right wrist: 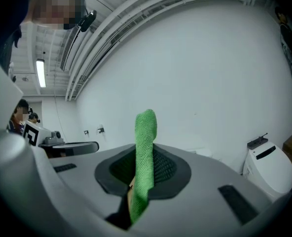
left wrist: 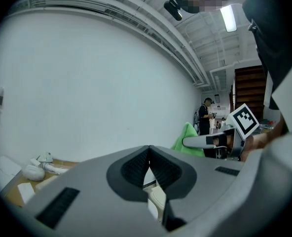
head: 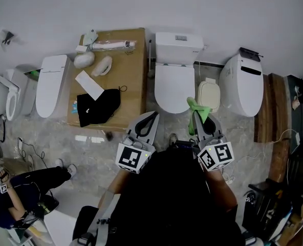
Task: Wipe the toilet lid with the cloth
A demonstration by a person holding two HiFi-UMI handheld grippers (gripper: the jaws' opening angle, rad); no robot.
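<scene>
The right tool (right wrist: pixel 145 157) is clamped on the green cloth (right wrist: pixel 145 132). A folded band of it runs up between the pads and stands clear above the tips. In the head view the cloth hangs in the air at about 1 o'clock from the person, just short of the front edge of the toilet lid (head: pixel 172 88) and not touching it. The left tool (left wrist: pixel 149 154) has its jaws pressed together with nothing between them, and it is held near the right tool, at 11 o'clock from the person.

The lid is down and lies at 12 o'clock, below the tank (head: pixel 178 47). A wooden desk (head: pixel 133 76) stands at 10 o'clock and a small white bin (head: pixel 208 94) sits just beside the bowl at 1 o'clock.

The cloth looks light, soft and limp, so it should fold over and drag rather than push. The grip low on the fold seems sound, since it leaves a free tuft to meet the surface. The lid looks hard, smooth and glossy, so the cloth will likely glide easily. Pressing lightly should keep the tips themselves off the plastic. Wiping has not begun.
</scene>
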